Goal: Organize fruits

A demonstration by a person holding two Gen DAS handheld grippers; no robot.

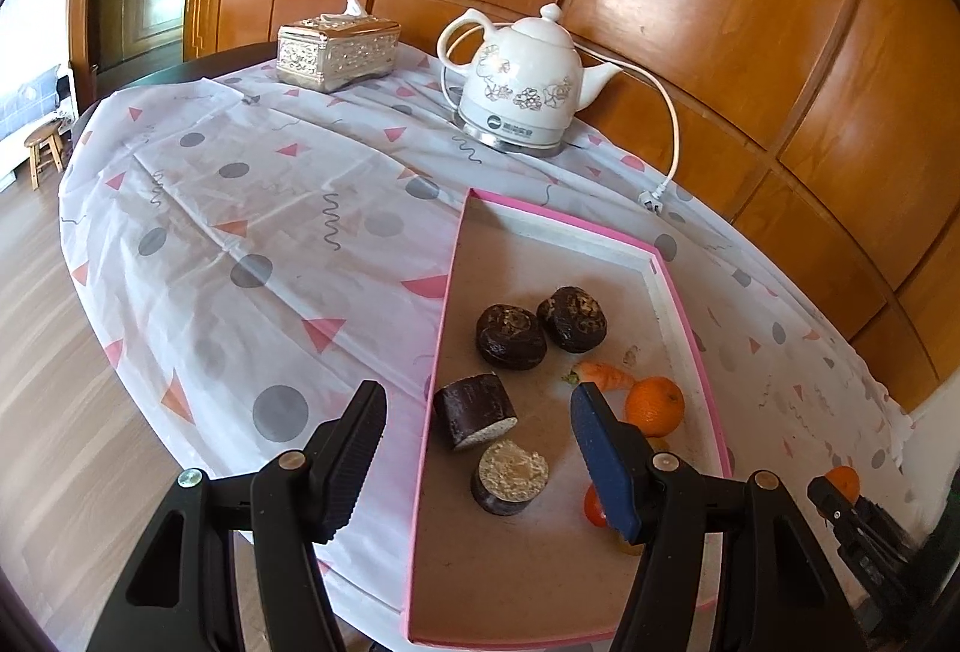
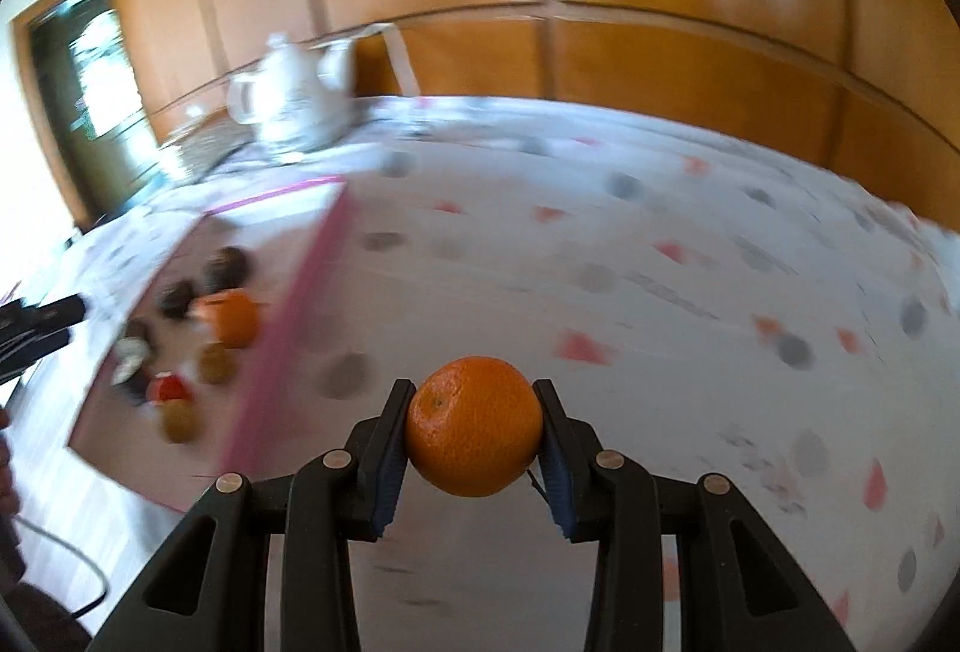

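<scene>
A pink-rimmed tray (image 1: 678,286) lies on the table and holds two dark round fruits (image 1: 511,337), two cut dark pieces (image 1: 474,410), a small carrot (image 1: 603,374) and an orange (image 1: 655,406). My left gripper (image 1: 477,409) is open and empty above the tray's near left edge. My right gripper (image 2: 474,427) is shut on a second orange (image 2: 474,424) and holds it above the tablecloth, to the right of the tray (image 2: 288,292). That orange also shows in the left wrist view (image 1: 843,481) at the far right. The right wrist view is blurred.
A white electric kettle (image 1: 519,81) with a cord and plug (image 1: 651,199) stands at the back of the table. A silver tissue box (image 1: 336,48) sits at the back left. A patterned cloth (image 1: 240,208) covers the table. Wooden wall panels stand behind.
</scene>
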